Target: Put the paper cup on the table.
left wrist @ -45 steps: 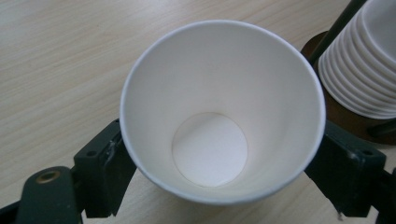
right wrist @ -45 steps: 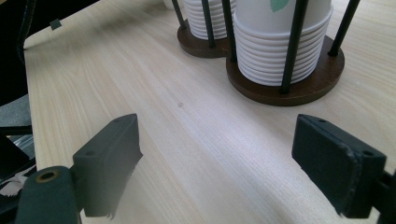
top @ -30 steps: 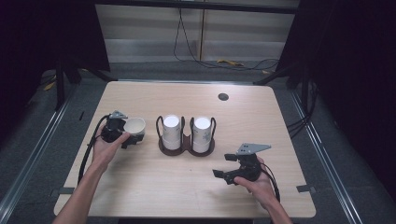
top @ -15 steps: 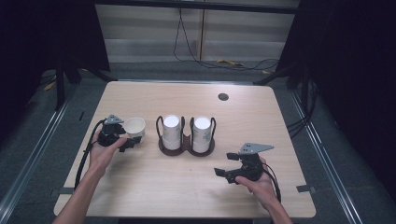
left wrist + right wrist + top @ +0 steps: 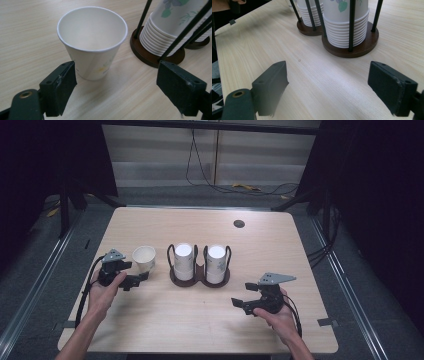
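A single cup (image 5: 144, 258) stands left of the cup holder (image 5: 200, 276) on the table (image 5: 280, 245).

Place: lab-style recording setup, not a home or shop.
Table (image 5: 150, 330): plain light-wood top, standing alone on grey floor.
Surround: black curtains (image 5: 370, 195) on both sides, dark stands at the edges.
Cabling: loose cables (image 5: 200, 165) trailing over the floor behind.
Markers: tape tabs (image 5: 327, 322) at table corners.
Handheld rigs: left gripper (image 5: 131, 279), right gripper (image 5: 243, 304), both cabled, camera-bearing.
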The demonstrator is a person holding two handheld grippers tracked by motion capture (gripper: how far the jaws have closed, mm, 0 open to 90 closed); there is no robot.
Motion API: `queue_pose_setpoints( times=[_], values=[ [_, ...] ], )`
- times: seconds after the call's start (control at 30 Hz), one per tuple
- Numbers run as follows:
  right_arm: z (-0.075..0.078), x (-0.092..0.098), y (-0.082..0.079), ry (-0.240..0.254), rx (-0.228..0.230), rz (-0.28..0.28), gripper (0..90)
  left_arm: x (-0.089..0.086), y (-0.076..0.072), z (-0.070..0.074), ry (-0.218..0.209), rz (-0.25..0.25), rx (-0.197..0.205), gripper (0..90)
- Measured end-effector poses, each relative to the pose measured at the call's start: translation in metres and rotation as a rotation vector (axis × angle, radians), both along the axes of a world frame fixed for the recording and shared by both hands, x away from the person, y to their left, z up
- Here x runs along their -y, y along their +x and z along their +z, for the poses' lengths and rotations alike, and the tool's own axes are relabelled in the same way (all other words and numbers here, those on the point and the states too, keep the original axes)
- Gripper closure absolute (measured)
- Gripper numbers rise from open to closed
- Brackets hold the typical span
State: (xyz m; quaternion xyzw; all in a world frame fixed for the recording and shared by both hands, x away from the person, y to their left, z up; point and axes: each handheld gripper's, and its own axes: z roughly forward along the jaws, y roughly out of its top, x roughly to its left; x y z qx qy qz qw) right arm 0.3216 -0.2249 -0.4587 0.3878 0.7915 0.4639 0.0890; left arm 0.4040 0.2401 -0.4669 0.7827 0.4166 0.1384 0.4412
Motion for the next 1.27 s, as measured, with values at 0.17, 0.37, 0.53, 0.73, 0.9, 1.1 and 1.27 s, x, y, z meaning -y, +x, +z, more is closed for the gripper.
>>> queue_pose_setpoints(
  times=[0.17,0.37,0.53,0.73,0.9,1.1,1.27],
  values=[
    [0.000,0.000,0.000,-0.001,0.002,-0.009,16.9,0.004,-0.018,0.002,-0.005,-0.034,0.049,16.0],
    [-0.001,0.000,0.000,0.000,-0.002,-0.013,17.2,0.009,-0.037,-0.002,-0.052,-0.048,0.061,16.0],
    [-0.002,-0.001,-0.002,-0.002,0.003,-0.010,17.4,0.018,-0.053,-0.007,-0.050,-0.069,0.039,16.0],
    [-0.004,-0.003,-0.003,-0.002,-0.008,-0.014,17.5,0.030,-0.070,-0.008,-0.079,-0.078,0.004,16.0],
    [-0.006,-0.005,-0.004,-0.010,-0.008,-0.016,17.7,0.043,-0.079,-0.010,-0.090,-0.103,-0.002,16.0],
    [-0.010,-0.007,-0.005,-0.013,-0.016,-0.038,18.1,0.049,-0.092,-0.020,-0.095,-0.121,-0.006,16.0],
    [-0.015,-0.007,-0.001,-0.031,-0.033,-0.082,17.7,0.052,-0.096,-0.024,-0.081,-0.134,-0.026,16.0]
  ],
)
